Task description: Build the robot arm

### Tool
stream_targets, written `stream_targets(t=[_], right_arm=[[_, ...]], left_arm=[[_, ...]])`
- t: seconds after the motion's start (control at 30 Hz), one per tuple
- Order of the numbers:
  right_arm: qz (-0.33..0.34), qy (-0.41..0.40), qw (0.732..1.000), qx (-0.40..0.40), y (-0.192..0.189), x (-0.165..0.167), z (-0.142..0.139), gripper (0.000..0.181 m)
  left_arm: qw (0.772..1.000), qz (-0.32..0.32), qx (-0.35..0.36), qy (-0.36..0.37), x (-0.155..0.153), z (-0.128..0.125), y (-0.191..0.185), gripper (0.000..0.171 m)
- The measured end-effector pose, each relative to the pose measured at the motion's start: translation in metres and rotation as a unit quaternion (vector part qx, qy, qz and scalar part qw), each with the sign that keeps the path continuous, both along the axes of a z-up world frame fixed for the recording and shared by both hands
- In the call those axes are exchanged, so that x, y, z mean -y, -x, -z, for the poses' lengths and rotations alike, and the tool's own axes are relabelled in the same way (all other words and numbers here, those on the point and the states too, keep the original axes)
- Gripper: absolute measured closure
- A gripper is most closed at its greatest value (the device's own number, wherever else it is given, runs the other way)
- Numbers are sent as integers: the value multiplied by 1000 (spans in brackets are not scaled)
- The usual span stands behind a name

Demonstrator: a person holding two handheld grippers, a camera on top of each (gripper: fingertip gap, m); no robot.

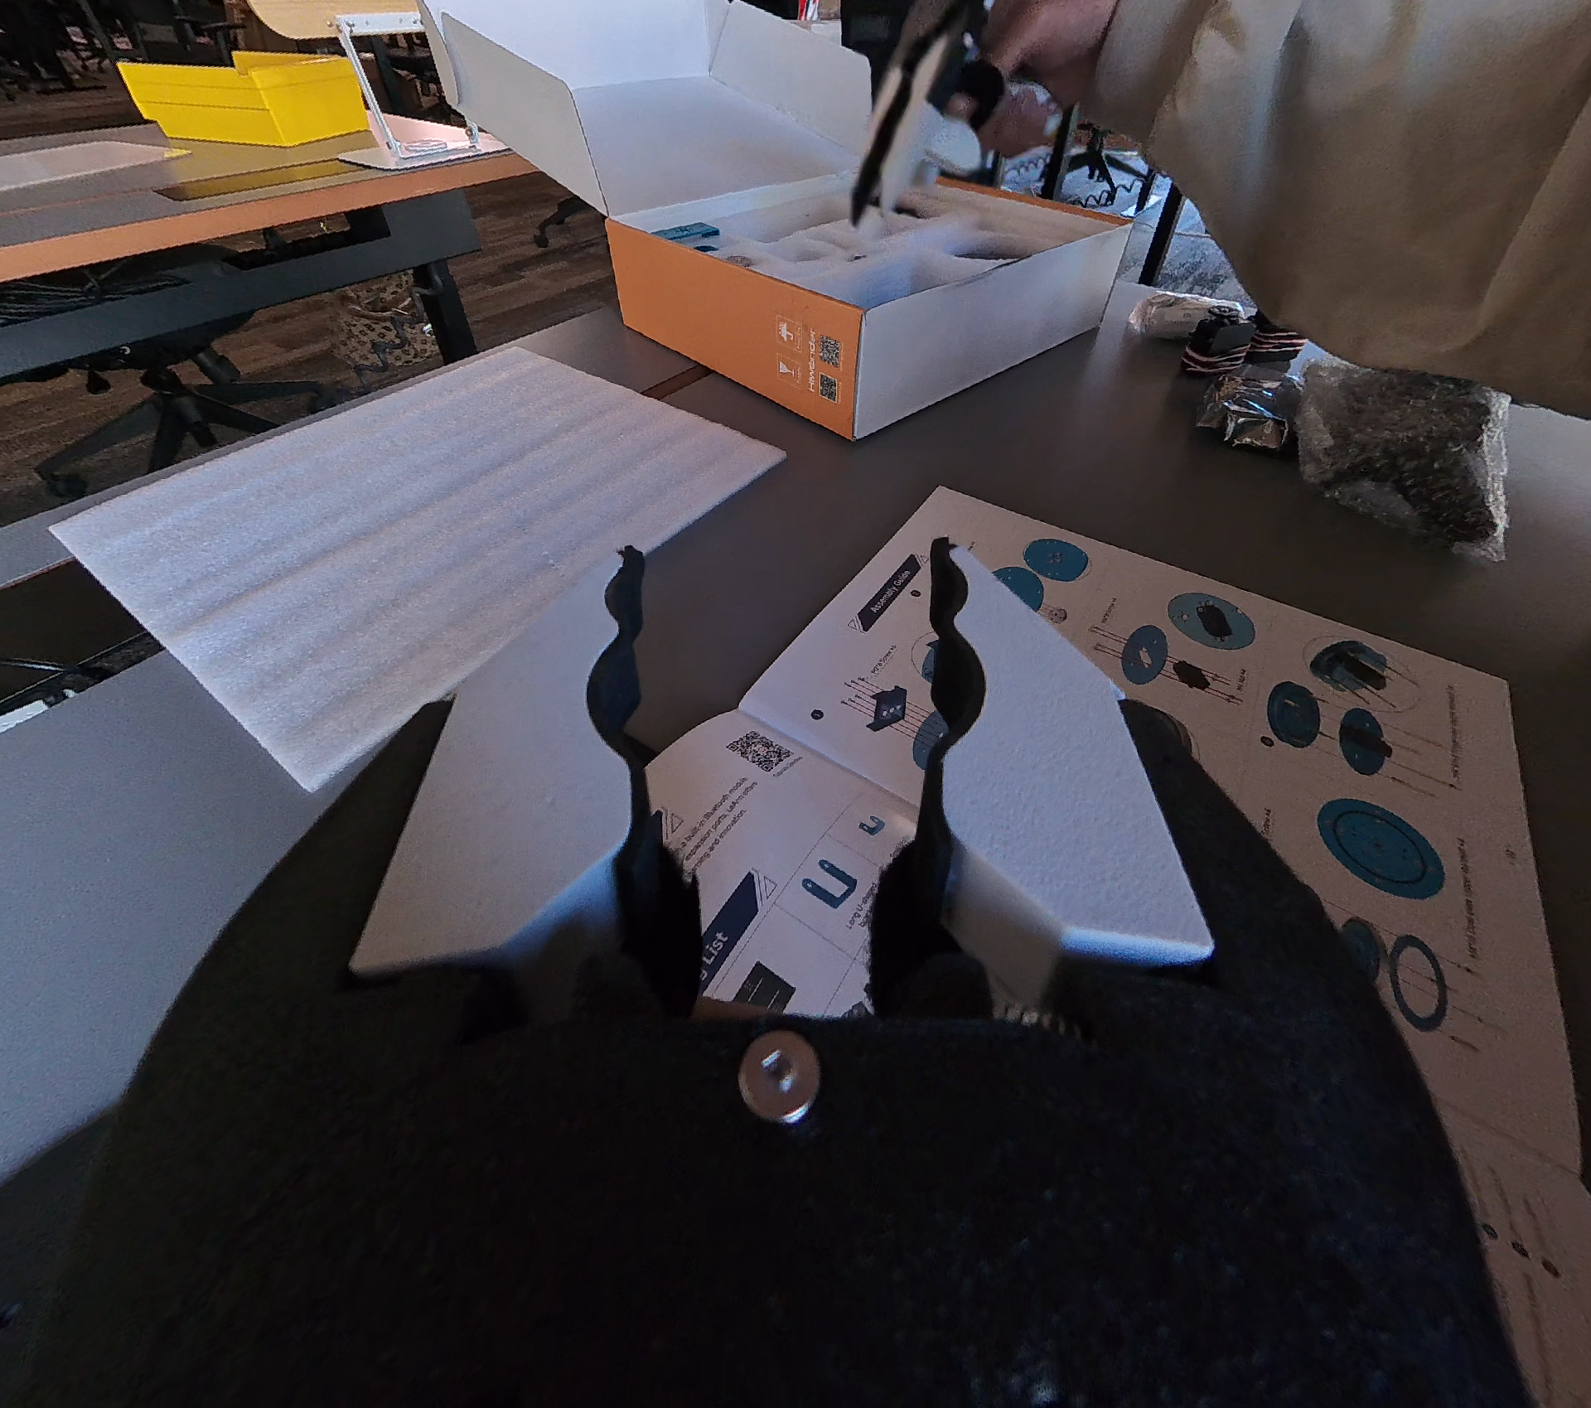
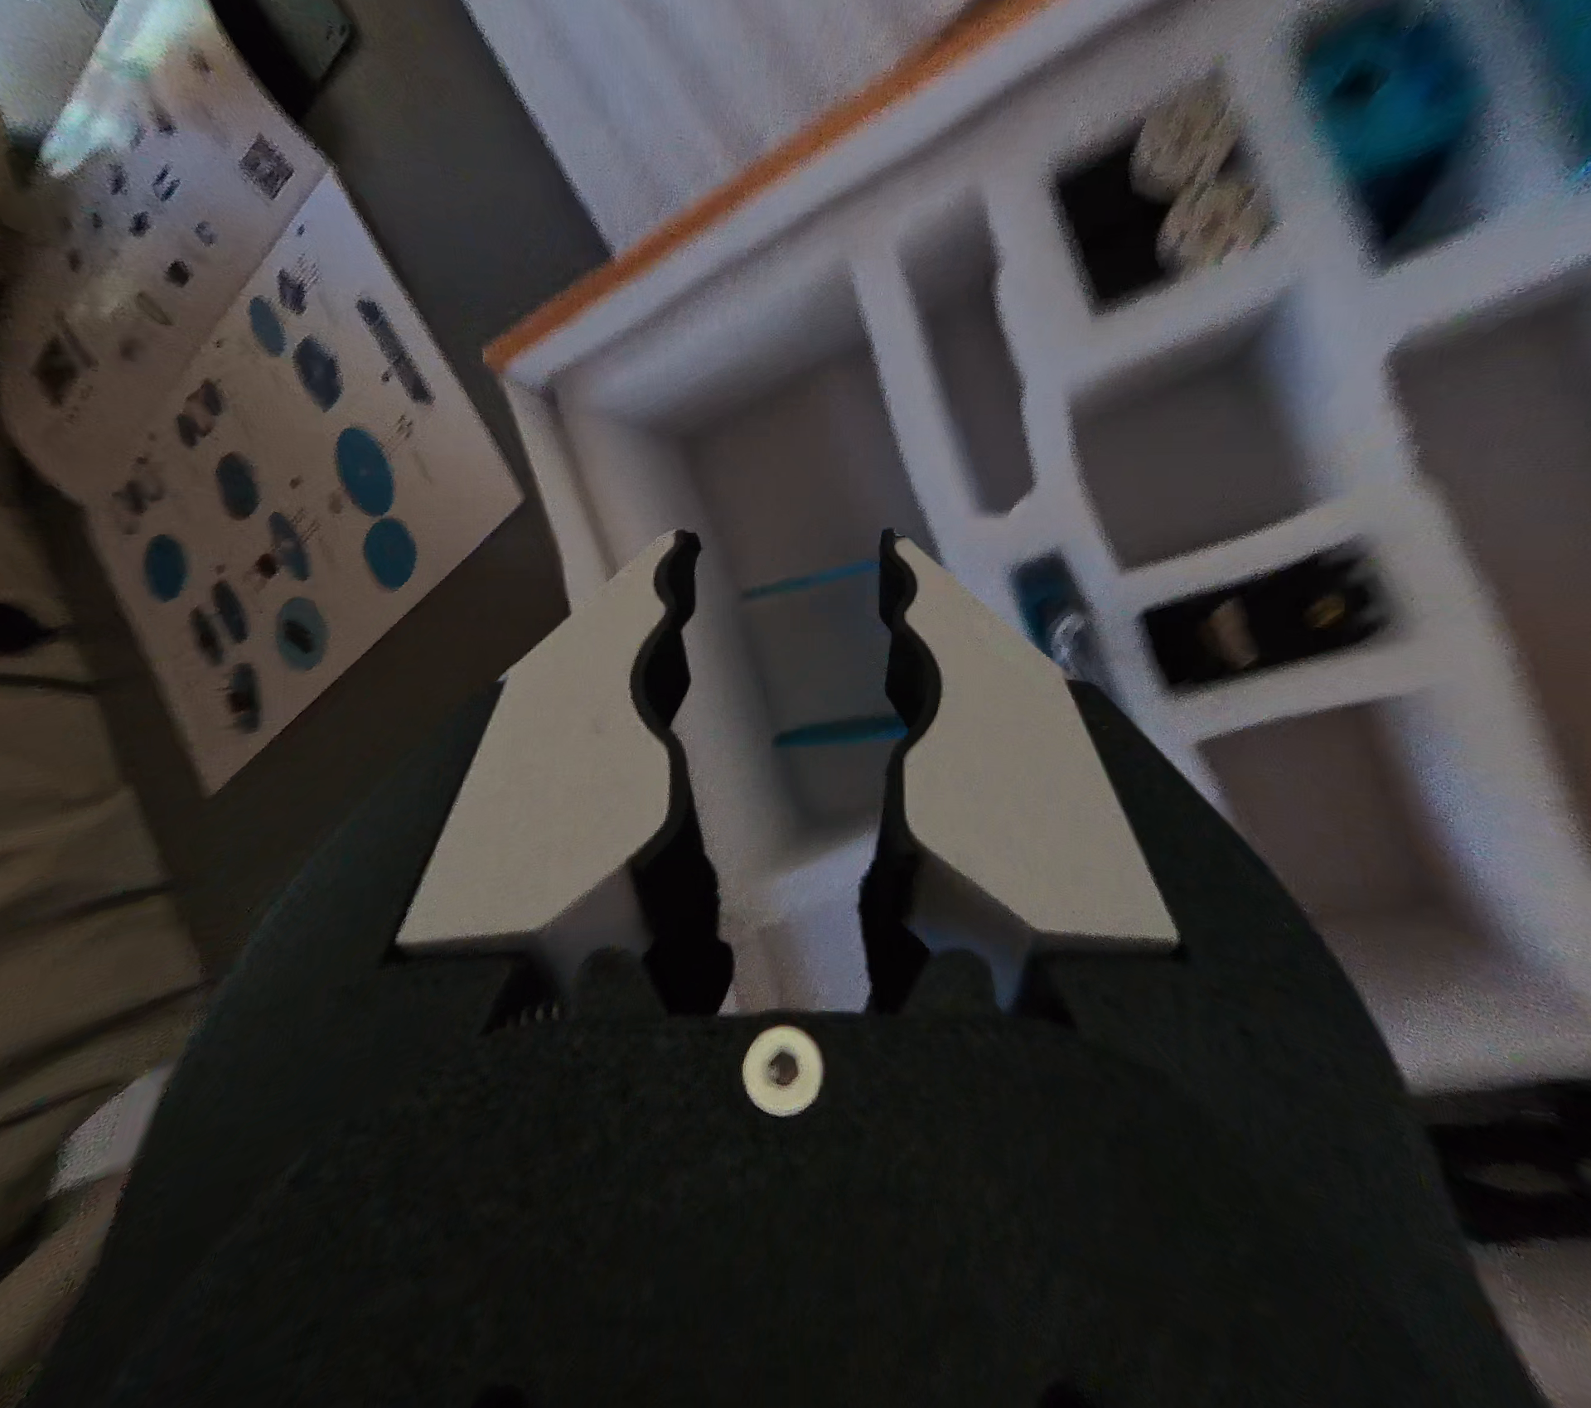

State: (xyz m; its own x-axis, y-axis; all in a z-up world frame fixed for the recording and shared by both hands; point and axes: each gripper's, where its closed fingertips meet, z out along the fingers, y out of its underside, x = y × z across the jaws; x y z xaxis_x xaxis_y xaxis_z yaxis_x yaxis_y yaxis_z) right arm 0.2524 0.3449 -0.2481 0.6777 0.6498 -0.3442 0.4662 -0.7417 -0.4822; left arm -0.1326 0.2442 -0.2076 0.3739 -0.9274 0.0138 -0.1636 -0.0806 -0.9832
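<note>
Both tongs look alike — left tongs [image 1: 785, 557] and right tongs [image 2: 788, 544]: textured black bodies, white angular fingers [image 1: 1042, 747] with wavy black pads, one silver screw [image 1: 779, 1082]. A cream sleeve [image 1: 1343, 144] covers the arm.

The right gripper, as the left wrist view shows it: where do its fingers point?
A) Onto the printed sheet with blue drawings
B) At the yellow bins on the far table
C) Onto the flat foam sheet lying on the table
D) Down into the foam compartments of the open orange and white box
D: the right gripper is angled down with its tips inside the open box, over the white foam insert with its compartments.
</note>
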Motion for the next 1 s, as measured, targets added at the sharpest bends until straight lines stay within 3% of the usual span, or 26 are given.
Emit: stream_targets(t=[0.1, 0.17, 0.23, 0.27, 0.33, 0.53, 0.67, 0.9, 1.0], right_arm=[[42, -113, 992, 27, 7, -54, -35, 148], [97, -153, 981, 75, -4, -93, -42, 152], [179, -122, 970, 115, -25, -124, -28, 157], [203, -73, 970, 114, -28, -130, -16, 150], [247, 0, 961, 121, -33, -136, 4, 139], [349, 67, 924, 143, -39, -156, 28, 144], [370, 89, 913, 144, -43, -156, 28, 155], [384, 122, 907, 124, -37, -148, 38, 156], [382, 119, 905, 144, -38, -149, 48, 171]], left_arm=[[1000, -1, -6, -1, -1, 3, -1, 105], [1000, -3, -9, 0, -2, 5, -1, 105], [1000, 0, -6, 6, -1, 6, -2, 105], [1000, 1, -5, 8, -1, 6, -3, 105], [1000, 2, -8, 10, -2, 9, -4, 105], [1000, 8, -12, 12, 1, 11, -6, 105], [1000, 6, -22, -1, 3, 12, -7, 105], [1000, 13, -24, -4, 7, 11, -10, 105], [1000, 14, -27, -7, 8, 12, -11, 105]])
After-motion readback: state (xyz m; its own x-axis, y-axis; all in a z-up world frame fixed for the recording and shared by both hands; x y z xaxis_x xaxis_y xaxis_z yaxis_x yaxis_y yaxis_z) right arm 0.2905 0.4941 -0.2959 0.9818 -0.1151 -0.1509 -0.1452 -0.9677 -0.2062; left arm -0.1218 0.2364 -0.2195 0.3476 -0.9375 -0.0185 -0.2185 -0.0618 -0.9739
